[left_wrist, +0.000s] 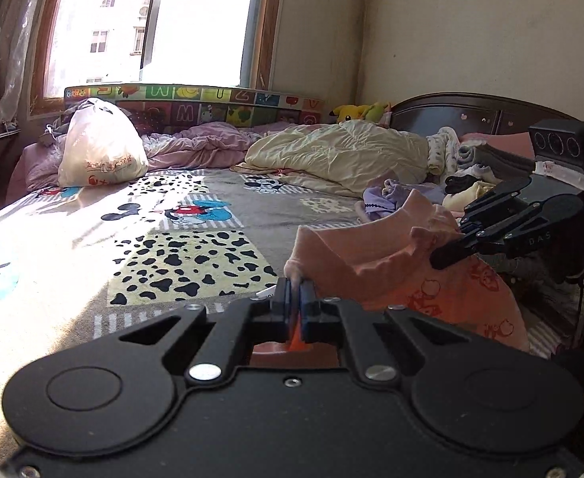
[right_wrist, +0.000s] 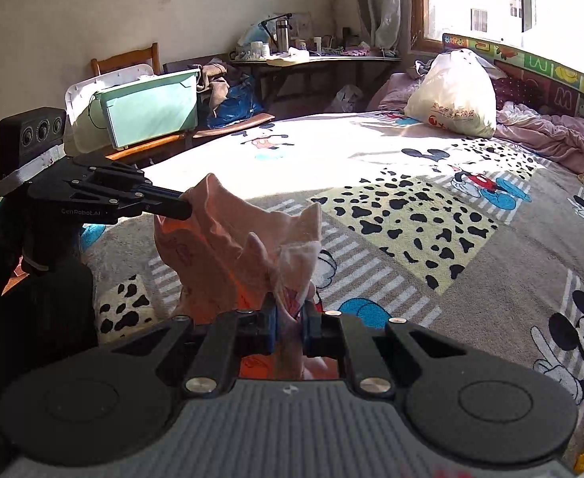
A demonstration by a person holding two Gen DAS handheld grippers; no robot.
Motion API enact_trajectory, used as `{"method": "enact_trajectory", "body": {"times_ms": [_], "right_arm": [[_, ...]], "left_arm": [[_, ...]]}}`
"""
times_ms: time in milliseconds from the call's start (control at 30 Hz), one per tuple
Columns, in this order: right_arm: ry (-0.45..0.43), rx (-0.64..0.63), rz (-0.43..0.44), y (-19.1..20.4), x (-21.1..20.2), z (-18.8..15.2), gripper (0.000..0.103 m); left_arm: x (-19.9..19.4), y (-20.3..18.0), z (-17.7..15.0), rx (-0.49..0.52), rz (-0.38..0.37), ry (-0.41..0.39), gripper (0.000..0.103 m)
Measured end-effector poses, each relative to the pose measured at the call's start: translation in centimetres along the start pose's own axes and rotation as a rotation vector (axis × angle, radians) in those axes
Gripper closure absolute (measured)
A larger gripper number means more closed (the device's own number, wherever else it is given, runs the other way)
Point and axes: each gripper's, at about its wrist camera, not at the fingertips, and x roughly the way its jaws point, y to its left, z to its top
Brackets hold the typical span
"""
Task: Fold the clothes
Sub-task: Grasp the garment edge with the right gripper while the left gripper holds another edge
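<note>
Left gripper point(left_wrist: 296, 298): we have it clamped shut on one edge of the pink garment point(left_wrist: 375, 255); in the right wrist view it reaches in from the left and pinches the cloth at its upper corner.
Pink garment: we hold it lifted off the cartoon blanket point(left_wrist: 196, 247), strung between our two grippers and sagging in loose folds with its opening gaping upward.
Right gripper point(right_wrist: 288, 314): our jaws are closed on a bunched edge of the same garment, cloth showing between the blue pads.
Long axis: as we judge it, the garment runs from one gripper across to the other, its printed body hanging down below; which end is the neck we cannot tell.
Progress: the garment is crumpled and in the air, not lying flat or folded; laying it out on the blanket and folding it is what remains.
Pile of clothes point(left_wrist: 463, 183): more loose garments lie unfolded near the headboard.
</note>
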Motion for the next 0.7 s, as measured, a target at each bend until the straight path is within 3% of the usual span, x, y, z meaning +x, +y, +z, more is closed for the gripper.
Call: {"method": "enact_trajectory", "body": {"times_ms": [200,533,700], "right_arm": [[-0.098,-0.069,-0.009,2.0,-5.8,2.5,0.090],[-0.258,-0.183,-0.051,5.1,-14.5,6.5,0.090],[-0.242,-0.187,-0.026,5.2,-16.0,6.8,0.090]], "left_arm": [[-4.3,-2.0,4.8,0.099,0.002,-0.107,0.100],[-8.5,-4.9,8.8,0.212,-0.025,-0.207,0.100],[-9.5,-5.4,8.3,0.251,-0.080,-0.157,0.100]]}}
